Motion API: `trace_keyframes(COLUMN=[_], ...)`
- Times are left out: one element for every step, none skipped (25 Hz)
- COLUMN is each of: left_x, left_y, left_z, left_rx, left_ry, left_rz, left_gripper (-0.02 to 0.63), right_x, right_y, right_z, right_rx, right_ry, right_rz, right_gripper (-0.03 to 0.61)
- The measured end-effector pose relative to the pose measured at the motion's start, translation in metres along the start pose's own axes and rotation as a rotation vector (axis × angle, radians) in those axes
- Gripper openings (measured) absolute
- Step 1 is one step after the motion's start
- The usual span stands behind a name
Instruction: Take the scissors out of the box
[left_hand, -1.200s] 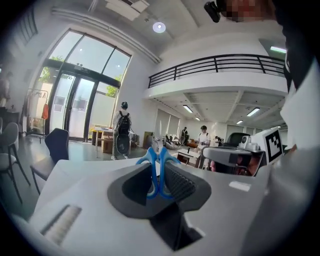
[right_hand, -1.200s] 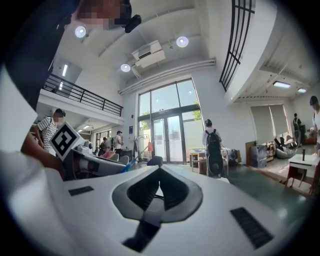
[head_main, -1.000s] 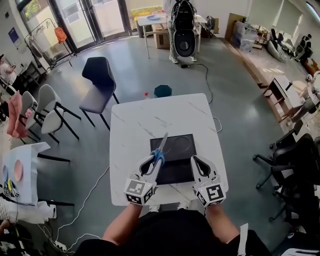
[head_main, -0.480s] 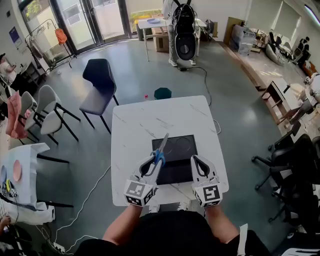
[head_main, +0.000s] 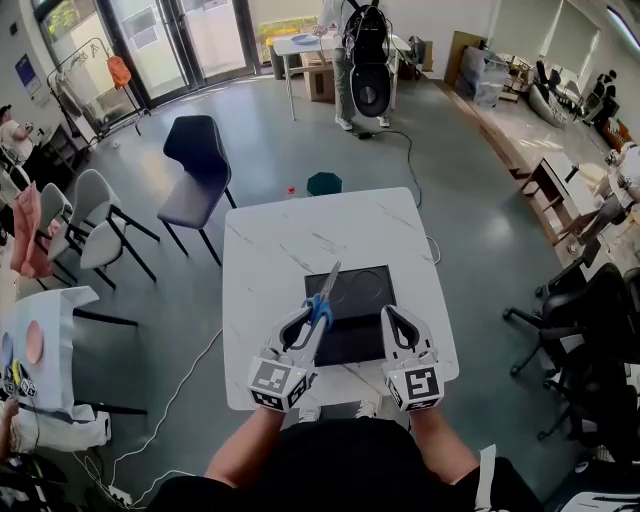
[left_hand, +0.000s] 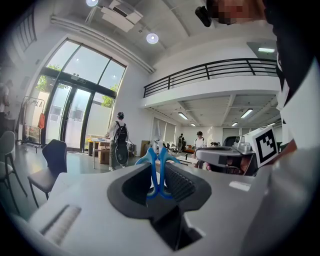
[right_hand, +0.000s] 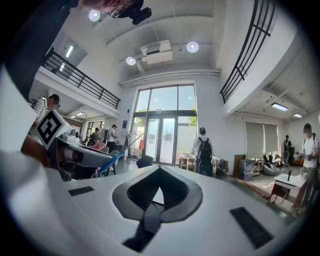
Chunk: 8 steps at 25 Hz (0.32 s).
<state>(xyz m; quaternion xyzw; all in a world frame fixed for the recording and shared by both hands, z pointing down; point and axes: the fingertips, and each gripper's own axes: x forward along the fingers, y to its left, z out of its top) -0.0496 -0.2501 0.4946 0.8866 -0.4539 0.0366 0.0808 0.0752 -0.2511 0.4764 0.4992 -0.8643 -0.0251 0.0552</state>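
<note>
Starting at the left, a dark navy moulded chair (head_main: 198, 165) is seen on the floor, far-left of a white, marble-veined square table (head_main: 270, 250). A small teal round stool (head_main: 325, 183) stands just beyond the table's far edge.

At the table's near-left the left gripper (head_main: 312, 318) is held on a bare forearm (head_main: 245, 448), marker cube (head_main: 277, 383) toward the person. Its claw is clenched on a pair of blue-handled, steel-bladed scissors (head_main: 326, 292). In the left gripper view the blue handle loops are pinched btwn the ribbed dark pads (left_hand: 180, 182), w/ the blades sticking out ahead.

From the head view the scissors are seen over the left edge of a shallow black rectangular box (head_main: 355, 345), which lies on the table's near-centre. The blades are aimed far and slightly right, tip over the box's far-left part. Whether the scissors touch the box can't be told. A thin pale loop (head_main: 365, 288) is visible on the box floor, far side.

To the right, the right gripper (head_main: 391, 316) is held at the box's near-right edge, apart from the left one. Its claw is closed tip to tip w/ nothing btwn the pads, per the right gripper view. Black office chairs (head_main: 575, 340) are seen further right, off the table.
</note>
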Motion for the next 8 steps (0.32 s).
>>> trace_keyframes(left_x=[-0.0005,-0.0012,-0.0019,-0.0025,-0.0030,-0.0033,-0.0037,-0.0039], left_y=[0.0001,0.0001,-0.0001,-0.0004,-0.0007,-0.0011,-0.0015,-0.0019], left_z=[0.0009,0.0017,0.0025,0.0032,0.0038,0.0042,0.0043,0.0044], left_rx=[0.001,0.002,0.002,0.002,0.002,0.002,0.001,0.001], left_ry=[-0.002,-0.003,-0.004,-0.006,-0.006,-0.006,-0.006,-0.005], left_rz=[-0.002,-0.003,-0.005,-0.006,-0.007,-0.007,-0.008,-0.008], left_gripper=[0.094,0.094,0.094,0.094,0.094,0.094,0.094,0.094], right_x=[0.0004,0.0006,0.0007,0.0007,0.0005,0.0004,0.0003,0.0001], right_y=[0.0004,0.0010,0.0016,0.0023,0.0027,0.0030,0.0031,0.0032], right_z=[0.0003,0.0008,0.0015,0.0023,0.0029,0.0034,0.0038,0.0042], right_rx=[0.000,0.000,0.000,0.001,0.000,-0.001,-0.002,-0.004], right_ry=[-0.001,-0.002,-0.005,-0.007,-0.008,-0.009,-0.008,-0.008], right_rz=[-0.003,-0.004,-0.004,-0.003,-0.003,-0.003,-0.004,-0.005], right_gripper=[0.006,0.006,0.006,0.006,0.006,0.006,0.006,0.006])
